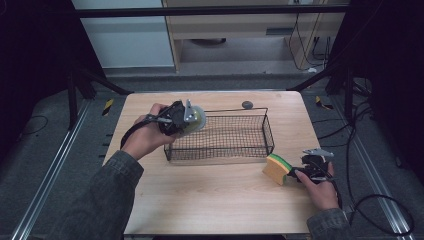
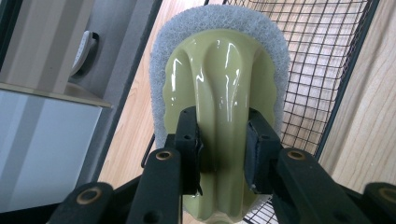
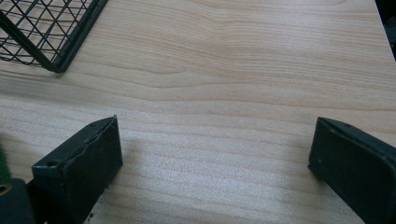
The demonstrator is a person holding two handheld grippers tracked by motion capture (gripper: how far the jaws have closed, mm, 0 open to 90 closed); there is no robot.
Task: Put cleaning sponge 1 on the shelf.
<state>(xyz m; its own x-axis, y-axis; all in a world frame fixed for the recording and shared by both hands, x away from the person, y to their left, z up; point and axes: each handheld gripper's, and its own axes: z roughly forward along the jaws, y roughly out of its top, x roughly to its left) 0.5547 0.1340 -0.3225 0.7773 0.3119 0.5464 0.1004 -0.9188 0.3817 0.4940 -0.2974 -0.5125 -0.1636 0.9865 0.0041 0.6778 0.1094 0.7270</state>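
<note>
My left gripper (image 1: 186,119) hangs over the left end of a black wire basket (image 1: 269,131), shut on a dish scrubber (image 1: 198,119). In the left gripper view the scrubber (image 2: 219,70) has a glossy pale green handle and a white scouring pad, and both pads of that gripper (image 2: 223,149) press on the handle. The basket's mesh (image 2: 322,70) lies behind and to the right of it. A yellow sponge with a green top (image 1: 276,168) rests on the table by my right gripper (image 1: 302,170). The right gripper (image 3: 215,154) is open over bare wood, and a green sliver of the sponge (image 3: 3,163) sits outside its left jaw.
The wooden table (image 1: 215,200) carries the basket near its middle, with a basket corner (image 3: 46,28) at the top left of the right gripper view. A small dark round object (image 1: 247,104) sits behind the basket. Black frame bars and cables surround the table.
</note>
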